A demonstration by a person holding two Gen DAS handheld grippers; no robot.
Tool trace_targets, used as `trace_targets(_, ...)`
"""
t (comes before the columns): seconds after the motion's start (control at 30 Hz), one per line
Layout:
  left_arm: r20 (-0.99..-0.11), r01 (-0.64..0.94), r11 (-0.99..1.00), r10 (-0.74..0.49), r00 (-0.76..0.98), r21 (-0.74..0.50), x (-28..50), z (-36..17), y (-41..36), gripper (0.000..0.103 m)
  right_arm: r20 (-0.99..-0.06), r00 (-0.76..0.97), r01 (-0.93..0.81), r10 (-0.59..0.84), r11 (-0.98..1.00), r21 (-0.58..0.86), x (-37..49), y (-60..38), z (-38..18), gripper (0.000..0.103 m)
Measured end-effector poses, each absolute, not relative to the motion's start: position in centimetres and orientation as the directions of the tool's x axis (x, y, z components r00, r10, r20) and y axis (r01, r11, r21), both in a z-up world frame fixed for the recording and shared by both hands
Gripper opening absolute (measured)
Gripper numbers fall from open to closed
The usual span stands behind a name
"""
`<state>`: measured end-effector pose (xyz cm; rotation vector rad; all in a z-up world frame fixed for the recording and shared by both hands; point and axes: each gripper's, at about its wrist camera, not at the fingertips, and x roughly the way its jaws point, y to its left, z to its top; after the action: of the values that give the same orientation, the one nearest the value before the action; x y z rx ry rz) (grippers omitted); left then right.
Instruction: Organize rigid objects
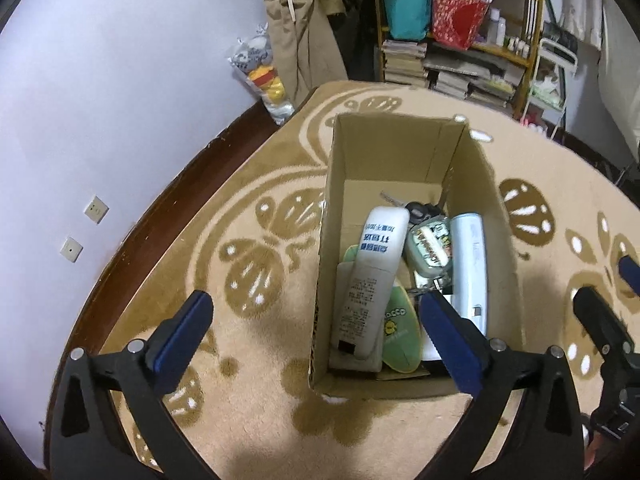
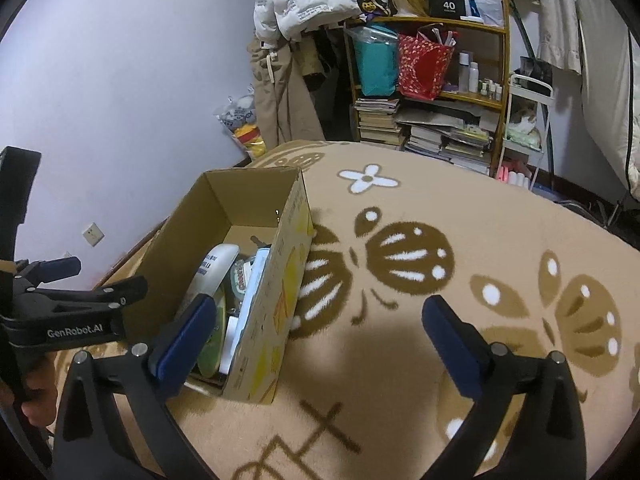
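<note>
So, L to R. Far left: lilac wall (image 1: 120, 80) w/ two wall plates, dark skirting, then the tan carpet (image 1: 260, 420) w/ brown and white butterfly pattern.

My left tool (image 1: 316, 320) hangs over the carpet at the near end of the cardboard box (image 1: 400, 148), jaws wide apart, nothing betw. them; its left finger is over bare carpet, its right finger over the box's near right corner.

Box stands open-topped on the carpet, long side running away from me. Inside, lying flat along the left: white bottle (image 1: 372, 276) w/ blue print, resting on a green oval item (image 1: 400, 328). Beside it, mid-box: a small pale-green case (image 1: 430, 250) w/ a printed label, and a dark key bunch (image 1: 420, 210) just beyond it. Along the right wall: a long light-blue device (image 1: 470, 268). Far half of the box floor is bare.

My right tool (image 2: 316, 320) sits right of the box, also wide open and holding nothing, its left finger overlapping the box's near end, its right finger over carpet.

Back right: wooden shelf unit (image 2: 502, 92) w/ a teal bag (image 2: 376, 64), red gift bag (image 2: 424, 68), small bottles, stacked books (image 2: 378, 120).
</note>
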<state>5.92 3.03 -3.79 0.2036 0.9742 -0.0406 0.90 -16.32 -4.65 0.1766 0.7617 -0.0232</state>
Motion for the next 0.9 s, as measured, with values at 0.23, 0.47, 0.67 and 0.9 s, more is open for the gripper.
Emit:
trace_targets(0.23, -0.756, 0.155, 0.979, -0.003, 0.655, 0.130, 2.7, -0.1, 3.2, 0.102, -0.659, 0.752, 0.094, 0.026, 0.985, 0.146, -1.5, -16.6, -2.9, 0.103)
trace_targets(0.47, -0.709, 0.183, 0.974, -0.037, 0.704, 0.131, -0.5, 2.4, 2.9, 0.102, -0.608, 0.794, 0.099, 0.006, 0.985, 0.139, -4.4, -17.1, -0.2, 0.103)
trace_targets(0.67, -0.657, 0.195, 0.969, -0.050, 0.752, 0.150, -3.4, 3.8, 2.7, 0.102, -0.545, 0.838, 0.101, -0.009, 0.985, 0.140, -7.1, -17.7, 1.3, 0.103)
trace_targets(0.9, -0.627, 0.186, 0.971, -0.050, 0.777, 0.153, -6.2, 4.5, 2.9, 0.102, -0.505, 0.863, 0.101, -0.013, 0.984, 0.148, -9.5, -18.1, 1.9, 0.103)
